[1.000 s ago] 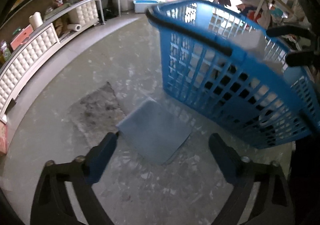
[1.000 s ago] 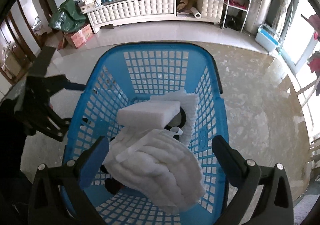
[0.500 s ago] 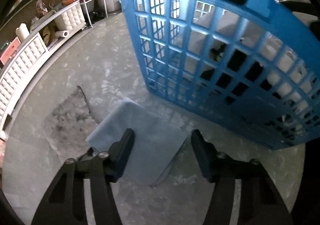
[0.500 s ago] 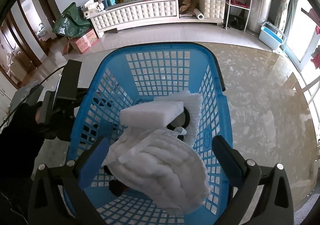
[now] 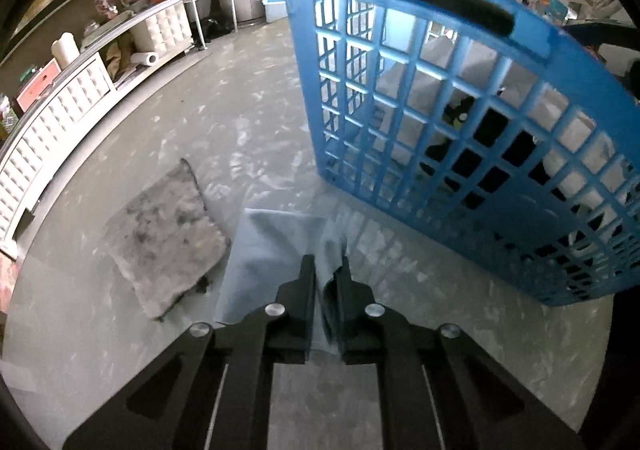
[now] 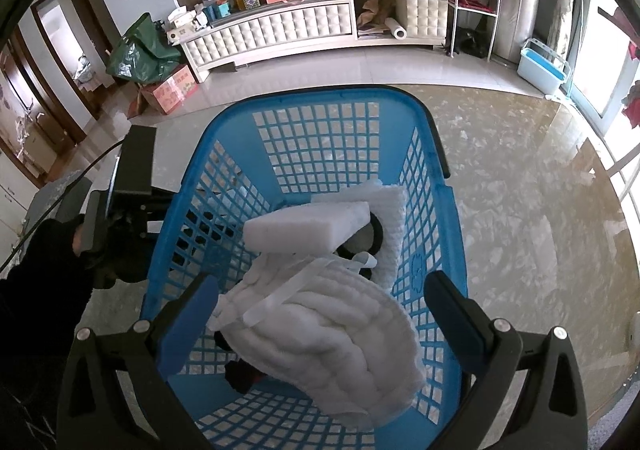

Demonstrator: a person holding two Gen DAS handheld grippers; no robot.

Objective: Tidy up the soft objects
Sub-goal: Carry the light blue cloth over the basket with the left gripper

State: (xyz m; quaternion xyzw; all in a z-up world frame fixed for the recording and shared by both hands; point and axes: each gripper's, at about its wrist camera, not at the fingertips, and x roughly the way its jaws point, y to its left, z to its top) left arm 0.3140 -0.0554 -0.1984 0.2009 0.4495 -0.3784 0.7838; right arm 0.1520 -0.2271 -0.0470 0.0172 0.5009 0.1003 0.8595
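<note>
A: What does my left gripper (image 5: 325,270) have?

B: It's clamped on a raised fold of the blue-grey cloth (image 5: 272,246), low centre of the left wrist view. A grey fuzzy pad (image 5: 164,234) lies touching the cloth's left edge.

A: And my right gripper (image 6: 320,306)?

B: Jaws wide, holding nothing, above the blue basket (image 6: 224,153) in mid-frame. Inside it I see a white foam block (image 6: 308,226) and a white ribbed cloth (image 6: 332,346).
</note>
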